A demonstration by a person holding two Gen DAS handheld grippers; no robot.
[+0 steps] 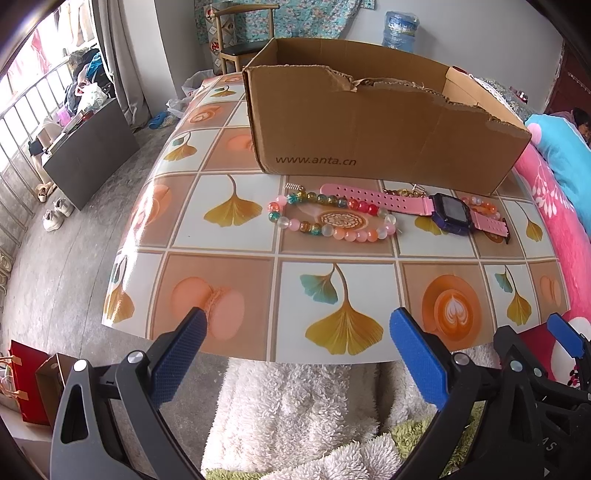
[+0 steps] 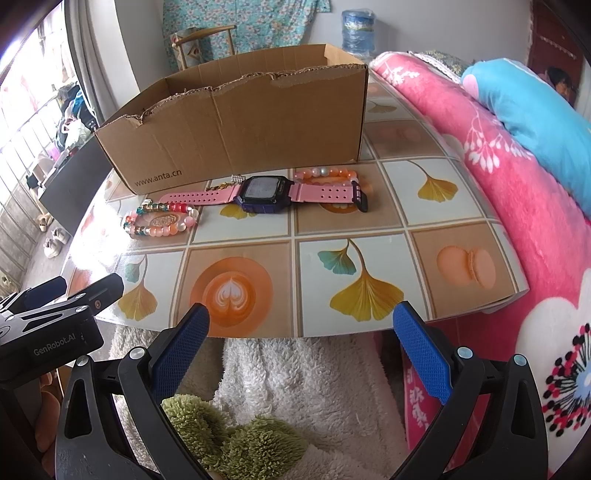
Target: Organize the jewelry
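A brown cardboard box (image 1: 369, 125) (image 2: 240, 122) with a torn top edge stands open on the patterned table (image 1: 229, 291) (image 2: 369, 221). In front of it lie a multicoloured bead bracelet (image 1: 332, 218) (image 2: 162, 221), a pink-strapped watch with a dark purple case (image 1: 448, 214) (image 2: 264, 194), a small gold chain (image 1: 400, 192) (image 2: 221, 186) and an orange-pink bead bracelet (image 1: 482, 206) (image 2: 325, 173) partly under the strap. My left gripper (image 1: 297, 328) and right gripper (image 2: 301, 321) hover open at the table's near edge, both holding nothing.
A pink floral blanket (image 2: 517, 192) and blue pillow (image 2: 528, 107) press against the table's right side. White and green fluffy fabric (image 2: 295, 387) lies below the near edge. A chair (image 1: 240, 37), a water jug (image 1: 400, 29) and floor clutter sit beyond.
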